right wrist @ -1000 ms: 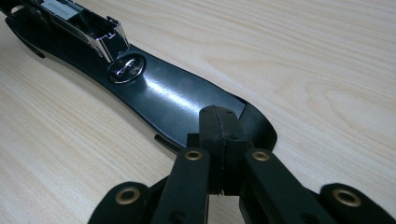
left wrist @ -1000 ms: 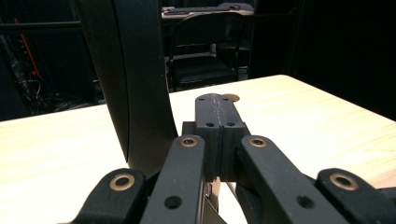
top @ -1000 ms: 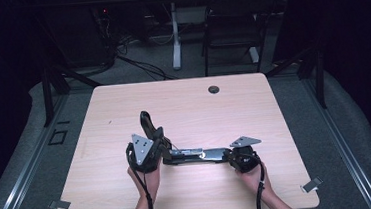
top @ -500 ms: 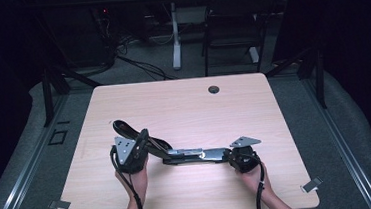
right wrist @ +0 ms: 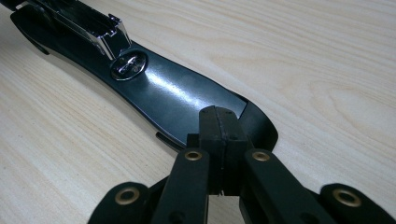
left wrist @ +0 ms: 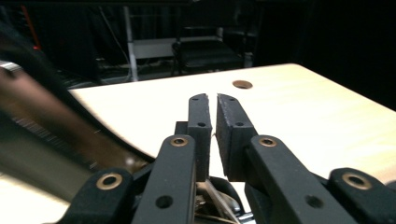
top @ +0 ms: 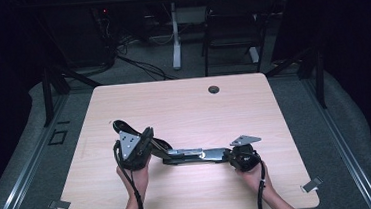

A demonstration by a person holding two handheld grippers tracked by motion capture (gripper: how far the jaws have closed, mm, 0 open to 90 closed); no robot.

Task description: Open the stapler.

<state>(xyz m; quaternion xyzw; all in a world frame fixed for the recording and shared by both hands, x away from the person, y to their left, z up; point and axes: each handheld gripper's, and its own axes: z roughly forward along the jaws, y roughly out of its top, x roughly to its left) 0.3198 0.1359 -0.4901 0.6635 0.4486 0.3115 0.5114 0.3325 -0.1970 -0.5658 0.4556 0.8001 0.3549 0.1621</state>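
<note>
Worktop [top: 183, 104] pale wood, dark room behind | stapler [top: 197, 155] opened flat mid-worktop, long axis left-right, base toward right hand | right gripper [right wrist: 219, 122] nearer, jaws shut, tips resting on base end | left gripper [left wrist: 212, 128] at raised arm, jaws just parting to narrow gap, nothing between

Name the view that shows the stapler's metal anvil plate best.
The right gripper view: the anvil plate sits close and sharp on the stapler's black base. The high view shows the stapler small; the left gripper view gives a blur.
</note>
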